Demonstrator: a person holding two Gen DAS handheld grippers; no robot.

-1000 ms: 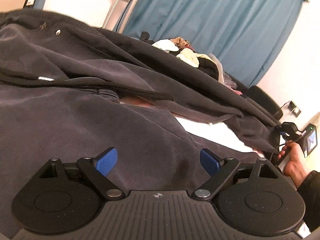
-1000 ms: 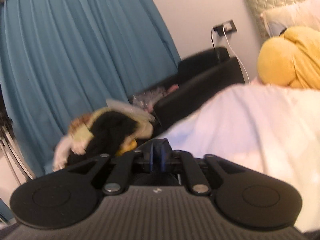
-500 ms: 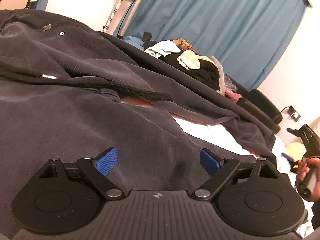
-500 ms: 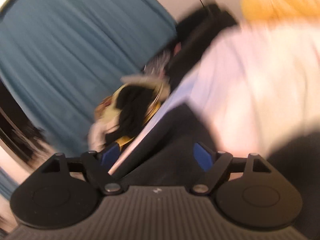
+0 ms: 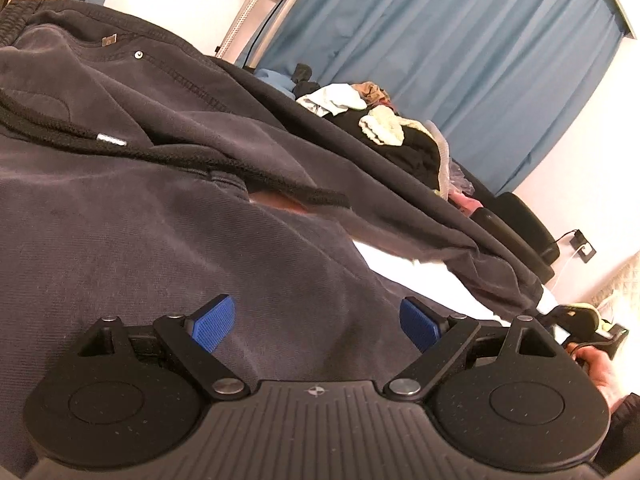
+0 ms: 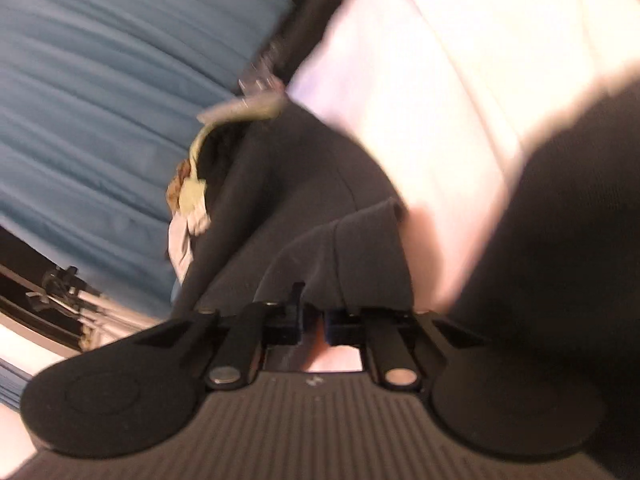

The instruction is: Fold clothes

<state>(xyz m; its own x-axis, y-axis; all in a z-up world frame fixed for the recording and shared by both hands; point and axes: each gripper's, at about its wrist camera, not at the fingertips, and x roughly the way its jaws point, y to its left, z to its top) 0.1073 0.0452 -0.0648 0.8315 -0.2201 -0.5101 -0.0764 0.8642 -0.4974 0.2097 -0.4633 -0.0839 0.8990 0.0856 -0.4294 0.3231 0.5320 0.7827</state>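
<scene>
At nine o'clock in the left wrist view, our left gripper hovered low over the dark sweatpants, its blue pads spread wide and holding nothing, we judged so it could take a fresh hold. The pants lay spread over the white bed, drawstring trailing toward ten o'clock. At one o'clock a pile of unfolded clothes waited before the blue curtain. At three o'clock, our right gripper had clamped together on a hem of the pants, though blur hid the exact bite; we judged this grip was meant to carry the leg across for a fold.
</scene>
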